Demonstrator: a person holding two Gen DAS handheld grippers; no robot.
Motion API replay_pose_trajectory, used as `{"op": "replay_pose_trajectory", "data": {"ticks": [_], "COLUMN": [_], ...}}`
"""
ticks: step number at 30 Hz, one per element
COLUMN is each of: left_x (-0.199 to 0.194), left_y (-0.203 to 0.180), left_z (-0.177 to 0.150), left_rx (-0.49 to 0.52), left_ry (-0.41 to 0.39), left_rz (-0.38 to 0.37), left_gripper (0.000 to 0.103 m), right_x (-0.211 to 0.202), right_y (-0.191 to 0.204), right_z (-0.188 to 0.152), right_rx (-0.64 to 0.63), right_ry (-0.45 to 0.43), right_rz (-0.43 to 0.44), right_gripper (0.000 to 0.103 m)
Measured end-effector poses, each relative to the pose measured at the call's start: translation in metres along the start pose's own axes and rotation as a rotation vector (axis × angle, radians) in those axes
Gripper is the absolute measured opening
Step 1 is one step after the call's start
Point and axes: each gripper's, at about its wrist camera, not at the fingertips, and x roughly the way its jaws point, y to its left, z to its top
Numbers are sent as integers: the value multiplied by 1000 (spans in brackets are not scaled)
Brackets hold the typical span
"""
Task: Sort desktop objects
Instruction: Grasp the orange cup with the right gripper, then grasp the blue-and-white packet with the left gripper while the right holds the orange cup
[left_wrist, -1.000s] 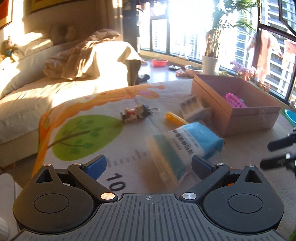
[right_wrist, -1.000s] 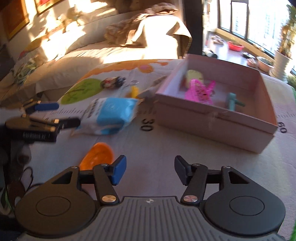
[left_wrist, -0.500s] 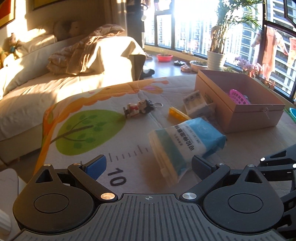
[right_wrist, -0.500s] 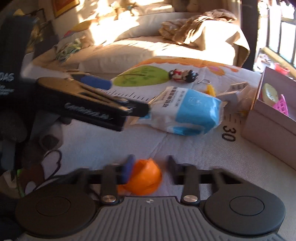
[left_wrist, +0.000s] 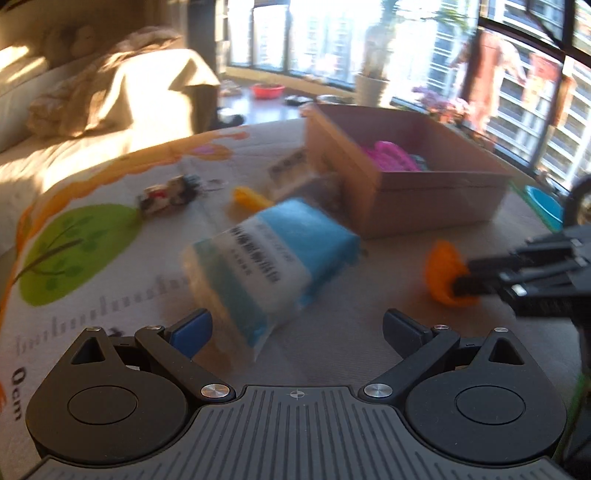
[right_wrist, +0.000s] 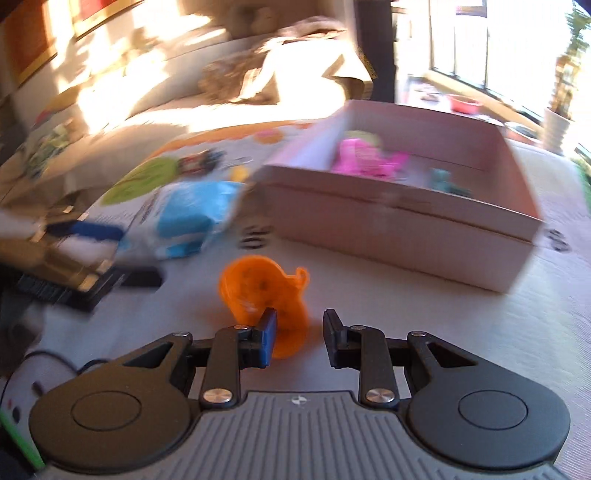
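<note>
An orange plastic cup (right_wrist: 264, 295) sits between the fingers of my right gripper (right_wrist: 300, 334), lifted off the mat; the jaws are narrowed around it. It shows in the left wrist view (left_wrist: 445, 275) with the right gripper's fingers (left_wrist: 491, 280) on it. My left gripper (left_wrist: 295, 326) is open and empty just before a blue and white tissue pack (left_wrist: 269, 254), which also shows in the right wrist view (right_wrist: 184, 218). The cardboard box (right_wrist: 424, 229) holds a pink item (right_wrist: 364, 158) and a teal item (right_wrist: 445, 181).
A toy keychain figure (left_wrist: 170, 194), a yellow piece (left_wrist: 249, 197) and a clear small box (left_wrist: 291, 173) lie on the printed mat (left_wrist: 81, 240) left of the cardboard box (left_wrist: 436, 199). A sofa with blankets is behind. A blue bowl (left_wrist: 546, 206) is at the right.
My right gripper closed on the orange cup and lifted it, swinging toward the box. My left gripper moved forward toward the tissue pack and stays open.
</note>
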Motion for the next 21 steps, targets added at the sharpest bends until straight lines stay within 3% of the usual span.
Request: {"op": "replay_pose_trajectory", "data": {"ticks": [3,6,10,14,18,20,21], "left_x": [-11,-14,10,40,45,41,38], "left_y": [-10,-16,-16,-7,-2,-2,-2], "left_z": [2,8,15,16,19,18,18], "left_rx": [64,162,275,270,221,217,218], "left_ry": [-61,-127,-94,-28,-32,-41,-44], "left_rz": [-21,55,106,122,101,97,100], "left_gripper": [102,102,103,103,101,86,84], "right_x": [-4,-7,-11,-14,-22,-25,-26], "right_y": [-15,-23,-30,-28,-26,-26,-26], "right_z": [-2,-3,-6,-6,-7,-7,-7], "right_rx": [30,53,81,82,76,75,74], "right_ry": [-8,-16,-22,-32,-47,-53,-56], "right_rz": [-51,-81,-83,-73,-69,-74,-76], "right_gripper": [31,42,50,55,60,62,62]}}
